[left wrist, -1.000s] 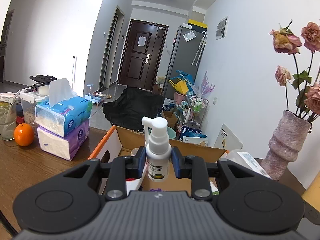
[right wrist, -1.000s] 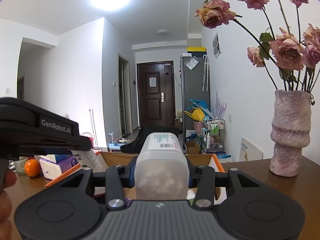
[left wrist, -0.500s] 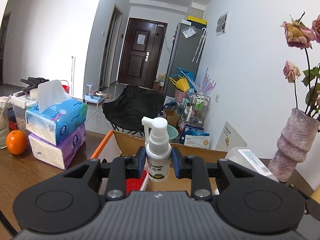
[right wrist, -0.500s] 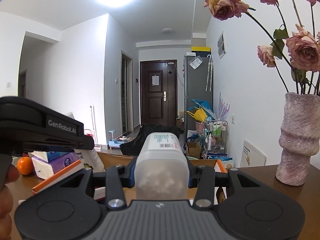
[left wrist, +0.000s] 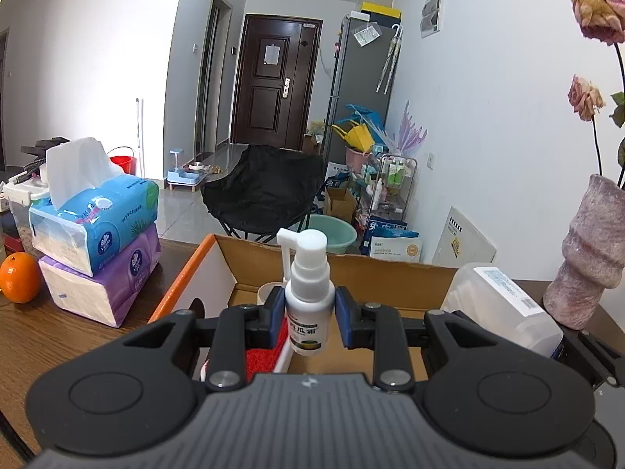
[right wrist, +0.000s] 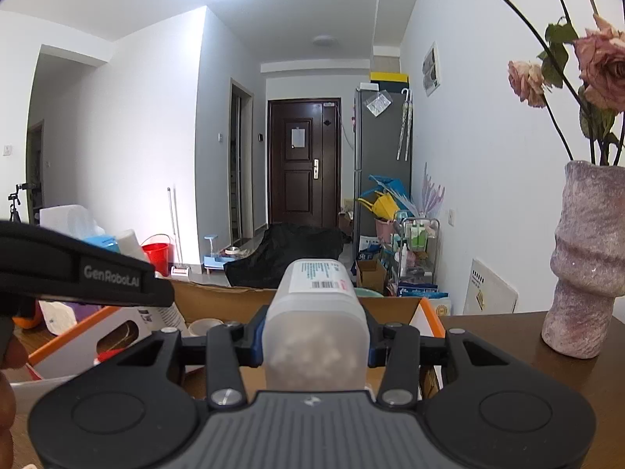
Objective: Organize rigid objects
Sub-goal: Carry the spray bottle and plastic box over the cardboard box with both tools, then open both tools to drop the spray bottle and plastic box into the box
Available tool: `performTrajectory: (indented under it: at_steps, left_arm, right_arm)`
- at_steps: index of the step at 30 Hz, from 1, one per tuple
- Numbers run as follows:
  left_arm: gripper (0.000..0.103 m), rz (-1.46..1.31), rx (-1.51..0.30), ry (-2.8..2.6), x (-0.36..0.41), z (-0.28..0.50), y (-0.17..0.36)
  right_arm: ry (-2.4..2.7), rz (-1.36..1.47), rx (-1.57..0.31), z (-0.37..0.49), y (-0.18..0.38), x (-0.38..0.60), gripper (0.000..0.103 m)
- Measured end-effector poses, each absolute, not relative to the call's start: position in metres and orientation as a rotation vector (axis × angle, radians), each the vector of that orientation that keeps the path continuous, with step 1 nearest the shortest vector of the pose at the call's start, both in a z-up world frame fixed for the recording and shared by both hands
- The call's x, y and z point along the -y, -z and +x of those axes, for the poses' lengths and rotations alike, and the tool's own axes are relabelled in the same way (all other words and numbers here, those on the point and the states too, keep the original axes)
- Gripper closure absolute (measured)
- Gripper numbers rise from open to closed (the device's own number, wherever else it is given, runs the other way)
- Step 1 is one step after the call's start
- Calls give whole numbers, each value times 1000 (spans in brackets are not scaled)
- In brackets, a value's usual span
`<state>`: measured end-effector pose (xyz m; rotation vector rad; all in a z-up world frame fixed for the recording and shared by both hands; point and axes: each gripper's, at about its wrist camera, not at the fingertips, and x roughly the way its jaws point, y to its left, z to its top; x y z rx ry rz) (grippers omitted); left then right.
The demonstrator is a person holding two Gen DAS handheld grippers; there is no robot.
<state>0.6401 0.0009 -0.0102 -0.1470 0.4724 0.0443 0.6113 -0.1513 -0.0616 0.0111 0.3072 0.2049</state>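
Left tool (left wrist: 310, 314): clamped on spray bottle (left wrist: 307, 300), blue pads pressed on both sides of the white body. Bottle is held upright, nozzle turned to the left, above the open box (left wrist: 343, 273).

Right tool (right wrist: 314, 342): clamped on a translucent jar (right wrist: 315, 326), held lying along the fingers, labelled end pointed away from the camera. White pieces are seen through the wall; contents cannot be identified. Jar is held over the near edge of the box (right wrist: 218, 301). Same jar (left wrist: 504, 305) is seen in the left view, just right of the box.

Box: cardboard, orange-edged, set on the wooden surface (left wrist: 47, 336). A cup rim (left wrist: 269, 289) and something red (left wrist: 263, 355) are seen inside, partly hidden by the left tool.

Left of the box: two tissue packs (left wrist: 97, 242) stacked, blue on purple, with an orange (left wrist: 19, 277) just beside them. Right of the box: vase (right wrist: 586, 258) with dried roses, standing on the surface, apart from the box.

A fingertip (right wrist: 11, 351) is seen at the left edge of the right view, under the left tool's body.
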Motion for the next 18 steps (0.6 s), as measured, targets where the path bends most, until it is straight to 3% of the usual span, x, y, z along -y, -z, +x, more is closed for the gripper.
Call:
performTrajectory:
  at_steps: [3,5,6,7,18]
  left_arm:
    - [68,-144,-494,-54,-3,642,13]
    - [10,-145,-515,-73,-4,643,13]
    - [0,-149,-504,-90,-6,641,12]
    - [0,-149,-490,-105,-7,639,11]
    - [0,-185,-516,-144,-24,637,9]
  right_arm:
    - [-190,22,-349,617,65,155,59]
    - [-164,24,-380,620,66,157,39]
    - [-148,25,-389,620,66,159,14]
    - [-134,26,-385,620,66,160,0]
    - [-119,9,-383,619,69,162,0]
